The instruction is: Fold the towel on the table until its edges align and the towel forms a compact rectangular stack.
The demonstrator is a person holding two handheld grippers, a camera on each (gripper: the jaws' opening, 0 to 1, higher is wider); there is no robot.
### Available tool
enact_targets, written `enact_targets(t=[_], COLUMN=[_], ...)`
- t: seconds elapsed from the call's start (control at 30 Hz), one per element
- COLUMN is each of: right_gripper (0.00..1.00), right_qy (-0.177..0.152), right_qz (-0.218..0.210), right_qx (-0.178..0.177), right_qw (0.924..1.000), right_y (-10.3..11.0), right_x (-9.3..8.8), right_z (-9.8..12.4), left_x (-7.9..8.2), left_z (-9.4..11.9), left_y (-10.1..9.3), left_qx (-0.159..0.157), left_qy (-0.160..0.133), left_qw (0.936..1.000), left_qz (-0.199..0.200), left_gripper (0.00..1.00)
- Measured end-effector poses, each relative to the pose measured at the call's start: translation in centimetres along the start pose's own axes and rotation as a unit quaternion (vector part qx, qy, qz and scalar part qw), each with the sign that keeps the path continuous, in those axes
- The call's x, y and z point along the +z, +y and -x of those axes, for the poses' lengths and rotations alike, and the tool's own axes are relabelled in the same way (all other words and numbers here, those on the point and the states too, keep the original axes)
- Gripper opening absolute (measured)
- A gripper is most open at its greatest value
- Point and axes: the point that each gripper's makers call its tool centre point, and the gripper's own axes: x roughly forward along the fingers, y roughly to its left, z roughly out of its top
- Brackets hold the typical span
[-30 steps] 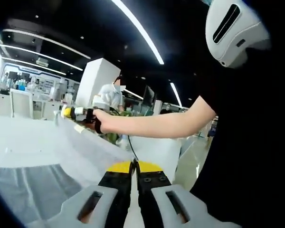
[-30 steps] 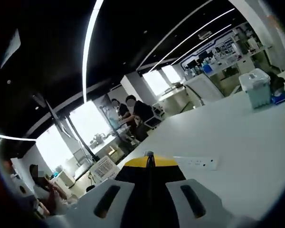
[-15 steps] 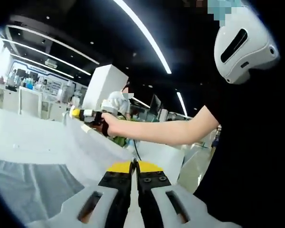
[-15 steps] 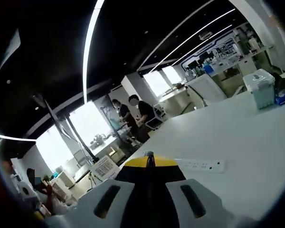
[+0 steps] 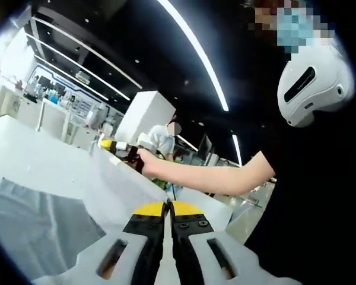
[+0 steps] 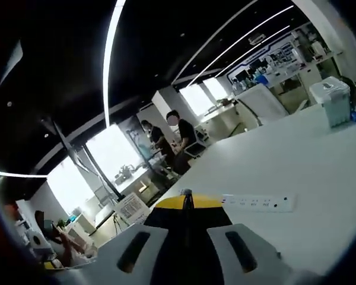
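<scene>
In the left gripper view the white towel [image 5: 121, 181] hangs lifted above the table, its top edge stretched between the two grippers, with a grey see-through part [image 5: 35, 222] sagging at the left. My left gripper [image 5: 168, 206] is shut with its yellow tips on the near end of that edge. The right gripper [image 5: 108, 144], held in a person's hand [image 5: 147, 161], pinches the far end. In the right gripper view my right gripper [image 6: 187, 196] has its jaws pressed together, and the cloth between them is hidden.
A white table [image 6: 296, 166] stretches ahead in the right gripper view with a white power strip [image 6: 258, 202] lying on it and a lidded plastic box [image 6: 334, 102] at the far right. People [image 6: 179, 133] stand at benches beyond. The person's dark torso [image 5: 308, 196] is close on the right.
Both views have tilted with the hands. The right gripper and the towel's far end sit a little further and higher from my left gripper. Both jaws stay closed.
</scene>
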Motion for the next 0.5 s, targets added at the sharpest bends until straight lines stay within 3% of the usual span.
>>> enact_targets(t=[0.33, 0.5], right_gripper=[0.0, 0.0], right_qy=[0.003, 0.006], right_qz=[0.001, -0.003], right_qx=[0.01, 0.011], right_qw=[0.9999, 0.9999], right_y=[0.5, 0.5], right_x=[0.1, -0.4], right_z=[-2.2, -3.1], left_x=[1.2, 1.3], left_z=[1.8, 2.3], left_y=[1.8, 2.4], left_qx=[0.019, 0.027], left_qy=[-0.019, -0.015], left_qw=[0.9996, 0.9995], left_qz=[0.011, 0.003], left_gripper=[0.03, 0.03])
